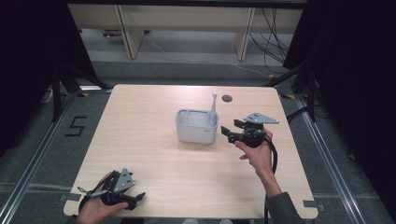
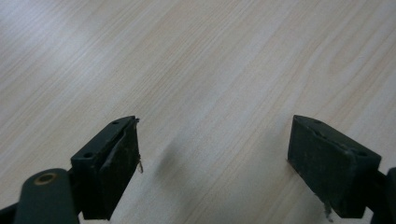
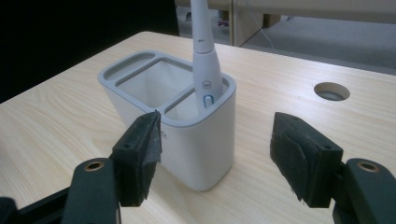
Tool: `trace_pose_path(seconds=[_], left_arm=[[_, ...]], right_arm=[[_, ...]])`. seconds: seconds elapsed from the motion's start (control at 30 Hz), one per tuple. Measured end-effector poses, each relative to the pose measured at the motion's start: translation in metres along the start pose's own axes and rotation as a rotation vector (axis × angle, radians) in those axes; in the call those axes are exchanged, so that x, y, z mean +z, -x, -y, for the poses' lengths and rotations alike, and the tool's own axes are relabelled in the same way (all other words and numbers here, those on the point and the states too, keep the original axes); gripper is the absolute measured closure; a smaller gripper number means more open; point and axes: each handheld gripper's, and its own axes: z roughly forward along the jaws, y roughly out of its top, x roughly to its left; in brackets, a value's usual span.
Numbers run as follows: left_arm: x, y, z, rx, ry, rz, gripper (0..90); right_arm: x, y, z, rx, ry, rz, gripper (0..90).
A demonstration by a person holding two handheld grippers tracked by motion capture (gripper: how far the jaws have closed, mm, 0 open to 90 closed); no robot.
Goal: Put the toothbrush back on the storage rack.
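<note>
The left hand rests at the near left corner of the table, wrapped round the left gripper, which lies low over the wood with its grey plate up and points right along the near edge; its jaws stand wide apart with nothing between them, and the left gripper view shows that gripper over bare wood grain alone. The right hand reaches in from the near right, forearm angled toward the far left, and holds the right gripper raised just right of the holder, pointing left at it; its jaws are also spread, gripping nothing, apart from the holder.

The holder is a white box with a grey rim, standing near the table's middle, slightly right; the right gripper view shows its top split into compartments, a narrow slot at the far left, a large one in the middle, a smaller one at the near right. A white toothbrush stands upright in that smaller compartment, leaning on the rim, a blue mark low on its handle; the other compartments look empty. In the high view the toothbrush rises at the holder's right end, head up.

The right gripper view has the gripper framing the holder's near corner; it also shows a round hole in the tabletop at the right, which the high view places beyond the holder.
</note>
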Motion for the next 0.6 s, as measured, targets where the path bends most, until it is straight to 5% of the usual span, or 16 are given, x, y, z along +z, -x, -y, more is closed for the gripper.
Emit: trace_pose_path(seconds=[0.27, 0.3, 0.37, 0.4, 0.47, 0.6], left_arm=[[0.000, 0.000, 0.000, 0.000, 0.001, -0.001, 16.2], [0.000, 0.000, 0.000, 0.001, -0.001, -0.002, 16.2], [0.000, 0.000, 0.000, -0.003, 0.002, 0.000, 16.2], [-0.001, 0.000, 0.000, -0.001, 0.001, 0.000, 16.2], [0.000, 0.000, 0.000, 0.000, 0.000, -0.002, 16.2], [0.000, 0.000, 0.000, -0.003, 0.002, 0.000, 16.2]], right_arm=[[-0.004, 0.000, 0.010, 0.009, -0.005, 0.008, 33.1], [-0.005, 0.002, 0.010, -0.022, -0.012, 0.019, 33.0], [-0.005, 0.000, 0.014, 0.008, -0.020, 0.008, 32.5], [-0.006, 0.003, 0.015, -0.030, -0.021, 0.021, 32.4], [-0.007, 0.000, 0.018, 0.016, -0.029, 0.007, 32.3], [-0.010, 0.001, 0.021, 0.010, -0.036, 0.002, 31.5]])
